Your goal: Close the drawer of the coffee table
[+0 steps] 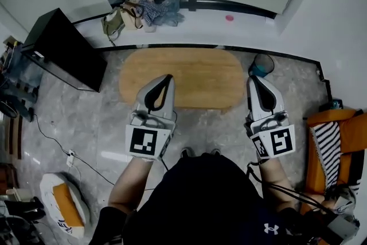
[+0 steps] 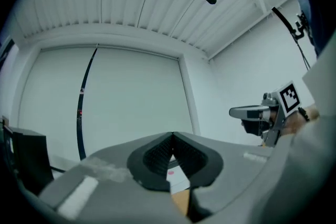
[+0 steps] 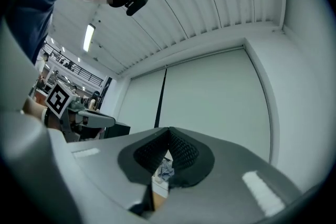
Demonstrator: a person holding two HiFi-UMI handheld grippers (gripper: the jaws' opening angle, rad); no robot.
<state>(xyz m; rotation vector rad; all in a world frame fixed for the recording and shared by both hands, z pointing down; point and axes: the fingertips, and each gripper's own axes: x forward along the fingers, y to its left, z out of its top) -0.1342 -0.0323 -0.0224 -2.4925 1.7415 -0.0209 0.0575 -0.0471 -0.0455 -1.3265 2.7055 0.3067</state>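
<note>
The oval wooden coffee table (image 1: 195, 69) stands on the grey floor ahead of me; no drawer shows from above. My left gripper (image 1: 167, 78) is held high over the table's near left part, jaws shut with nothing between them. My right gripper (image 1: 255, 80) hovers past the table's right end, also shut and empty. In the left gripper view the left gripper (image 2: 171, 136) points level at a pale wall, and the right gripper (image 2: 234, 111) shows beside it. In the right gripper view the right gripper (image 3: 169, 129) faces the same wall, with the left gripper (image 3: 107, 119) at the left.
A black cabinet (image 1: 63, 49) stands at the left. Clothes and a bag (image 1: 140, 14) lie by the far wall. An orange seat with a striped cloth (image 1: 332, 143) is at the right, a white and orange cushion (image 1: 63, 203) at lower left, and a cable (image 1: 63, 149) crosses the floor.
</note>
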